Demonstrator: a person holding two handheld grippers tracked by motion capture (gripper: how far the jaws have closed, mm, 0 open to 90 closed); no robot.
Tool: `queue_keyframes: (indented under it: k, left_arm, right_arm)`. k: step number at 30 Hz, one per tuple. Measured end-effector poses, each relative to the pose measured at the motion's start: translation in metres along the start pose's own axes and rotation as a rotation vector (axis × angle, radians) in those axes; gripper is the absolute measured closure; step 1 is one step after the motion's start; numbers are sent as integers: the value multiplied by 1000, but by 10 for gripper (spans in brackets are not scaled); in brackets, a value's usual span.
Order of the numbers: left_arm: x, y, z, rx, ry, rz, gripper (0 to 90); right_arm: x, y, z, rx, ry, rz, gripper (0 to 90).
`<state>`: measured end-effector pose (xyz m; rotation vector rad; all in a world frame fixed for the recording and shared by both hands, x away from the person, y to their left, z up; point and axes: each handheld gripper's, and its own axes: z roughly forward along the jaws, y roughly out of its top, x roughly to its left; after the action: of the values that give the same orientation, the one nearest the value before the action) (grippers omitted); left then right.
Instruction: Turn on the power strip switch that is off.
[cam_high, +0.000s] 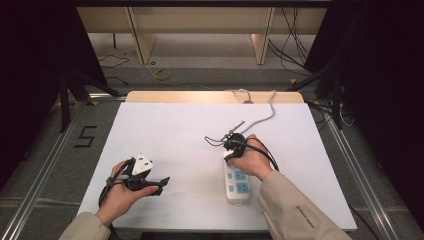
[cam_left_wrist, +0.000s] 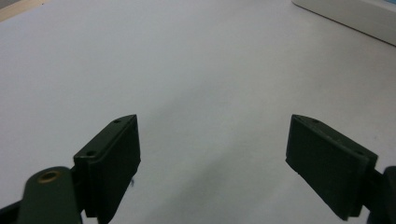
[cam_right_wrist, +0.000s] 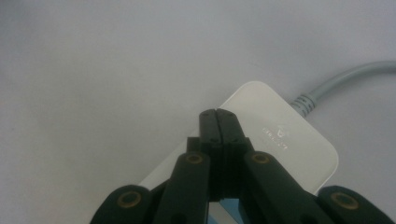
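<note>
Right hand-held gripper (cam_right_wrist: 218, 112) clenched, empty, tips over power strip (cam_right_wrist: 280, 140) cable end, long axis running lower right; left hand-held gripper (cam_left_wrist: 215, 144) released, farther.

I see a white bench (cam_high: 165, 125) with a wooden far edge, standing on grey floor (cam_high: 200, 77). A black "5" mark (cam_high: 86, 136) sits left of it. Beyond stands light wooden furniture (cam_high: 145, 30); loose cables (cam_high: 295, 45) trail right. Both sides are dark.
</note>
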<state>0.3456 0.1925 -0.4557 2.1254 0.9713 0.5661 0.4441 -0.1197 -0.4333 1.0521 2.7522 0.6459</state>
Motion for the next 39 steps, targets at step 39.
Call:
queue_keyframes:
  k: [39]
  left_arm:
    - [-1, 0, 0, -1, 1, -1, 173]
  right_arm:
    - [4, 4, 5, 52, -28, 4, 900]
